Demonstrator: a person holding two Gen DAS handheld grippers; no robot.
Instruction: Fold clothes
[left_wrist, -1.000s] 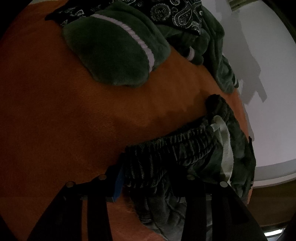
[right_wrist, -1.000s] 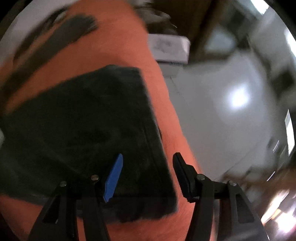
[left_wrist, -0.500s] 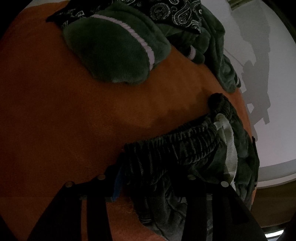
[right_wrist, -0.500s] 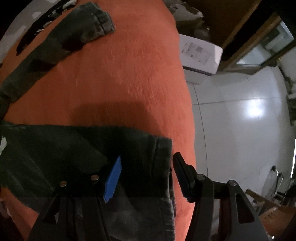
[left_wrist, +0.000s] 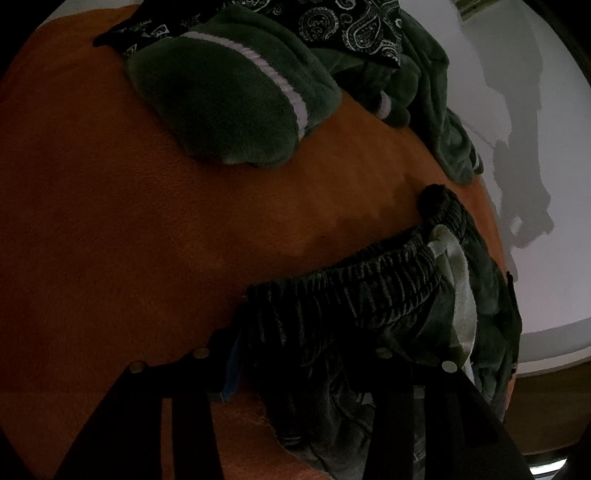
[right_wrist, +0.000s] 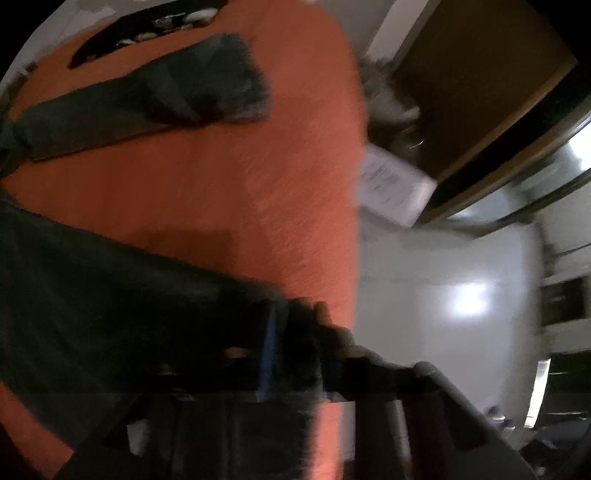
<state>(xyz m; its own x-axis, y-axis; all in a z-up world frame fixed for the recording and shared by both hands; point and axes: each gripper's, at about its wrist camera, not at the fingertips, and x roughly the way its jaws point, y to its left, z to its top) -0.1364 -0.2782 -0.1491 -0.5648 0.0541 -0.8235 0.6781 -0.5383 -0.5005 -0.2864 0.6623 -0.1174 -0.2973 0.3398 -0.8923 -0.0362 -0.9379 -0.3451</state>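
- I'm seeing my right fingers (right_wrist: 291, 343), which were standing apart over the trouser-leg hem (right_wrist: 236, 310) half a second ago, now clamped on it; the frame is blurred, but dark cloth sits between them.
- That's giving me both ends of the dark trousers, so I judge the lengthwise fold can start.
- My left fingers (left_wrist: 306, 354) are holding the elastic waistband (left_wrist: 354, 280), part open around the bunched cloth, pointing steeply down, unmoved.
- The trousers are lying on the orange bed (left_wrist: 129, 221).
- Farther off, the other leg (right_wrist: 147, 96) is lying flat; a green fleece garment (left_wrist: 221, 92) is waiting behind.
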